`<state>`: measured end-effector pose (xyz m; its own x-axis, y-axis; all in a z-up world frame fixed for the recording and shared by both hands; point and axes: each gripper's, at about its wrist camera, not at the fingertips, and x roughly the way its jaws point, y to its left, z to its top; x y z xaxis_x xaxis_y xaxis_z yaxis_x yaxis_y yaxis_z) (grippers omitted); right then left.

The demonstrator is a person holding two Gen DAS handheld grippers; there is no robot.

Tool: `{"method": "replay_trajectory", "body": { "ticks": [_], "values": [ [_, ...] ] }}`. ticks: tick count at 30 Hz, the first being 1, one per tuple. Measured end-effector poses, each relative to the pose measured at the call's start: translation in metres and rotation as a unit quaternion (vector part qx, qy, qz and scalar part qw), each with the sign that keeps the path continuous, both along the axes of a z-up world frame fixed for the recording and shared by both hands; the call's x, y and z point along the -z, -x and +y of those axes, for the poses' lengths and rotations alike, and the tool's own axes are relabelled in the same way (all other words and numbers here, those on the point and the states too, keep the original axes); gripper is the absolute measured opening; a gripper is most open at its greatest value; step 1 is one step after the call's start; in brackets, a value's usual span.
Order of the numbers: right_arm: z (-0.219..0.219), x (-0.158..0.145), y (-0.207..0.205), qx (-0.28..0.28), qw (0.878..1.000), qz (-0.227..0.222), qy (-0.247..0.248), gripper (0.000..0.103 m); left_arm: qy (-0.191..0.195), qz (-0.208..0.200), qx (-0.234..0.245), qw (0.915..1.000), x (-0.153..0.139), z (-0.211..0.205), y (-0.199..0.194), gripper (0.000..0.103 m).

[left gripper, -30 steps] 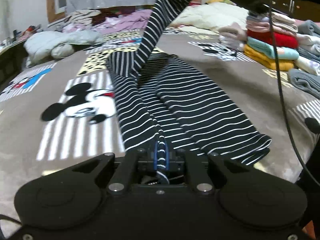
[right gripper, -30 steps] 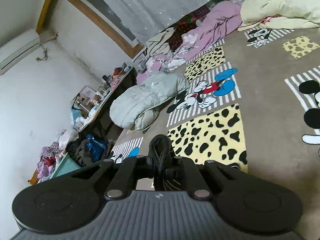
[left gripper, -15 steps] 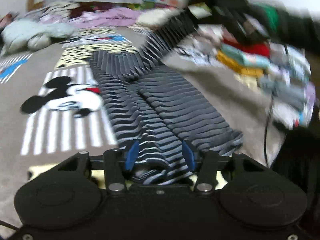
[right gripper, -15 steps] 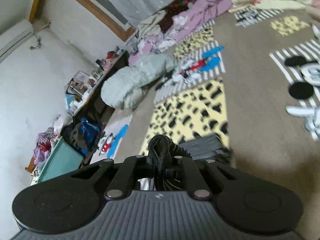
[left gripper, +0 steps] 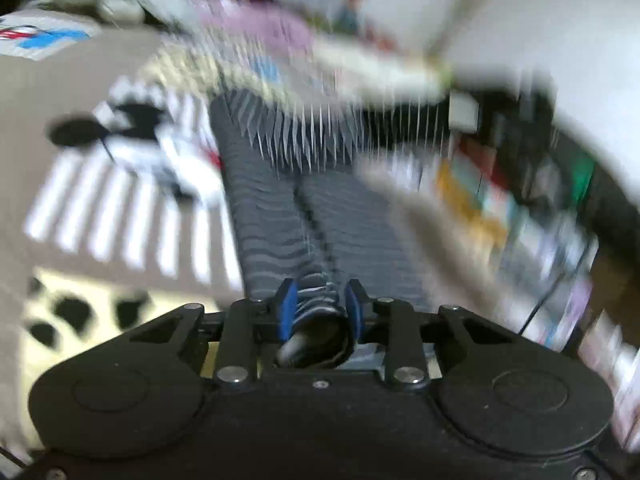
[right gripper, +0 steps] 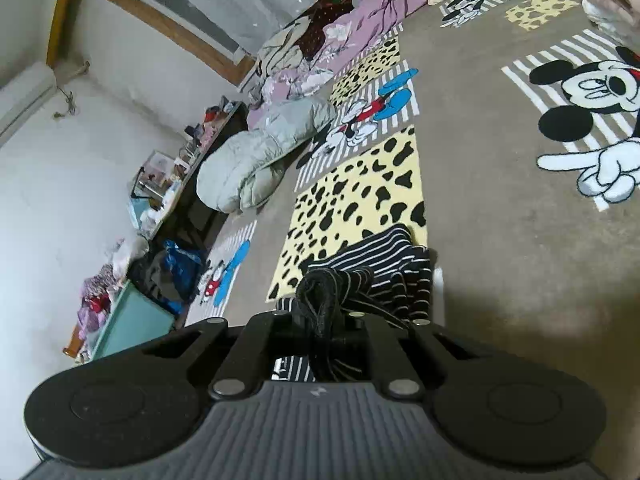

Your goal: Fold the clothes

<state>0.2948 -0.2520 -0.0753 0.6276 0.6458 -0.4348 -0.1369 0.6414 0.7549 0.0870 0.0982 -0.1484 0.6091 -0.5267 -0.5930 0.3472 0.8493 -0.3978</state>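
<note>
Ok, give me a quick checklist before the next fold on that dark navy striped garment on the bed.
1. Right gripper clamped on the dark navy white-striped garment: ok.
2. Left gripper has fabric between its blue pads: ok; jaws just been closing, firm pinch: cannot tell.
3. Garment lying flat along the brown cartoon-print bedspread: cannot tell, left view blurred.
4. Bedspread beyond the right gripper free of other clothes: ok.
5. Stack of folded clothes clear of the garment: cannot tell.
</note>
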Motion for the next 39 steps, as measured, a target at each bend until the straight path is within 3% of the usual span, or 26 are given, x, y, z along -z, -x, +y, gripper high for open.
{"method": "replay_trajectory", "body": {
  "ticks": [2,3,6,10,13,15,18,19,20,21,26,29,31,33,35,36,37,39],
  "values": [
    [0.002,0.0,-0.001,-0.002,1.0,-0.001,-0.001,0.009,-0.067,-0.043,0.039,0.996,0.0,-0.025,0.012,0.026],
    [0.003,0.0,-0.001,-0.003,1.0,-0.001,-0.002,0.009,-0.081,-0.061,0.056,0.9933,-0.004,-0.03,0.017,0.026],
    [0.007,0.0,0.0,-0.006,1.0,-0.002,-0.01,0.009,-0.031,-0.056,0.076,0.995,-0.015,-0.013,0.023,0.027],
    [0.011,-0.003,0.002,-0.015,1.0,-0.007,-0.008,0.009,-0.021,-0.08,0.073,0.9939,-0.027,0.01,0.034,0.027],
    [0.009,-0.005,0.004,-0.014,1.0,-0.009,-0.01,0.009,-0.06,-0.089,0.061,0.9923,-0.024,0.013,0.042,0.056],
    [0.007,-0.006,0.005,-0.014,1.0,-0.01,-0.012,0.009,-0.089,-0.09,0.055,0.9904,-0.018,0.011,0.045,0.055],
    [0.004,-0.006,0.007,-0.013,1.0,-0.01,-0.011,0.009,-0.123,-0.089,0.049,0.9872,-0.008,0.002,0.04,0.048],
    [0.004,-0.006,0.007,-0.012,1.0,-0.009,-0.011,0.009,-0.134,-0.089,0.049,0.9857,-0.005,-0.002,0.038,0.038],
    [0.003,-0.005,0.008,-0.011,1.0,-0.008,-0.011,0.009,-0.146,-0.092,0.054,0.9834,-0.003,-0.006,0.038,0.018],
    [0.004,-0.004,0.009,-0.011,1.0,-0.008,-0.012,0.009,-0.161,-0.099,0.061,0.9801,-0.001,-0.013,0.038,0.012],
    [0.005,-0.003,0.011,-0.009,1.0,-0.008,-0.016,0.009,-0.187,-0.114,0.094,0.9713,-0.001,-0.017,0.046,0.011],
    [0.006,-0.003,0.013,-0.006,1.0,-0.01,-0.019,0.009,-0.147,-0.119,0.089,0.9779,-0.015,-0.001,0.047,0.011],
    [0.004,-0.005,0.014,-0.008,1.0,-0.014,-0.022,0.009,-0.106,-0.127,0.066,0.9841,-0.021,0.007,0.044,0.011],
    [0.003,-0.006,0.016,-0.013,0.999,-0.019,-0.024,0.009,-0.091,-0.112,0.04,0.9888,-0.015,0.004,0.033,0.011],
    [0.002,-0.005,0.017,-0.014,0.999,-0.021,-0.027,0.009,-0.132,-0.078,0.059,0.9863,0.002,-0.014,0.02,0.011],
    [0.002,-0.004,0.017,-0.013,0.999,-0.021,-0.029,0.009,-0.169,-0.086,0.08,0.9786,0.007,-0.025,0.019,0.011],
    [0.002,-0.002,0.018,-0.012,0.999,-0.021,-0.033,0.009,-0.177,-0.094,0.085,0.9761,0.005,-0.028,0.019,0.011],
    [0.002,0.001,0.019,-0.01,0.999,-0.021,-0.041,0.009,-0.143,-0.084,0.067,0.9838,-0.008,-0.019,0.011,0.017]
  ]
}}
